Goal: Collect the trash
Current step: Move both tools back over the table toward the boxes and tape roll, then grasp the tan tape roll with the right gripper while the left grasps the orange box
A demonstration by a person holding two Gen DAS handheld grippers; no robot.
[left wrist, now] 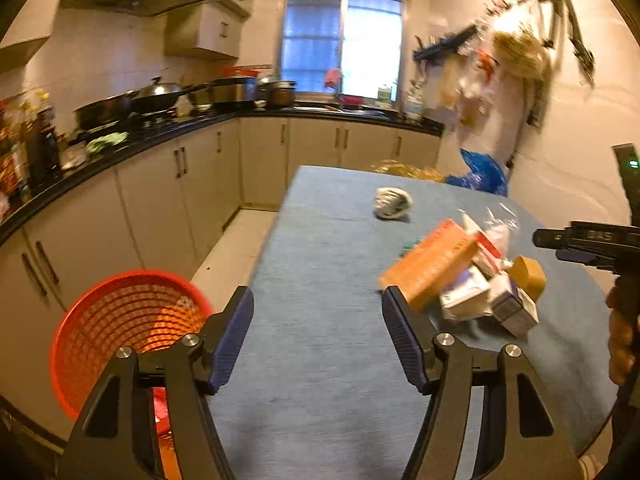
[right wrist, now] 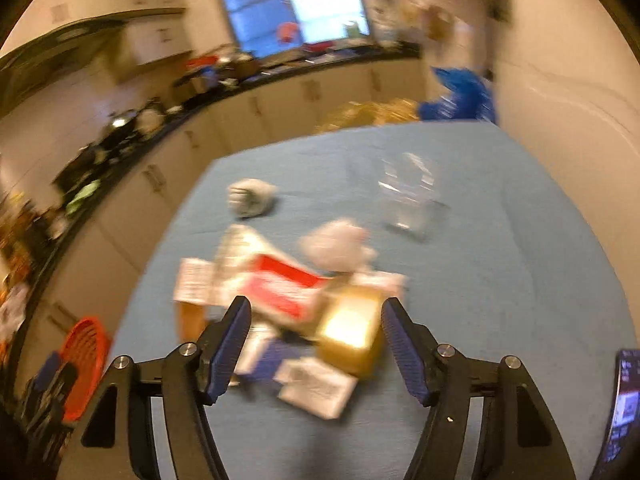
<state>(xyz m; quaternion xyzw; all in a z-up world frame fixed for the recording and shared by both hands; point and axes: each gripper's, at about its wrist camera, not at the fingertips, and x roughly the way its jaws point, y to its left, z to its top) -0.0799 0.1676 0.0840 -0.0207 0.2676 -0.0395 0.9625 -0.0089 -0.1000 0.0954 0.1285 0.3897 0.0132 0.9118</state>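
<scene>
the left gripper (left wrist: 318, 330) hangs over the near part of a table with a blue cloth (left wrist: 320, 280). its two blue pads (left wrist: 234, 338) stand wide apart and there is nothing between them, only bare cloth.

the trash is a pile on the right side of the table. in it are an orange box (left wrist: 430, 264), a red and white packet (left wrist: 488, 250), a small gold box (left wrist: 528, 276), a white and purple box (left wrist: 514, 306) and some clear plastic wrap (left wrist: 498, 226). these things touch and lean on each other. a crumpled white ball (left wrist: 392, 202) lies alone, farther away, near the middle of the table.

a red basket (left wrist: 128, 332) with holes in its sides sits low on the left, just beside the table, near the left pad. something red lies down inside it.

the right gripper (right wrist: 316, 344) hangs over the pile. this view is blurry. its jaws are wide too. the gold box (right wrist: 350, 334) and the red and white packet (right wrist: 284, 286) lie in the gap between the pads, but the pads do not press on them. a clear plastic bag (right wrist: 412, 196) lies farther off on the cloth.

far away are a blue bag (left wrist: 480, 174), white cupboards (left wrist: 264, 160), a black counter with pots (left wrist: 156, 98), and a window (left wrist: 342, 44).
</scene>
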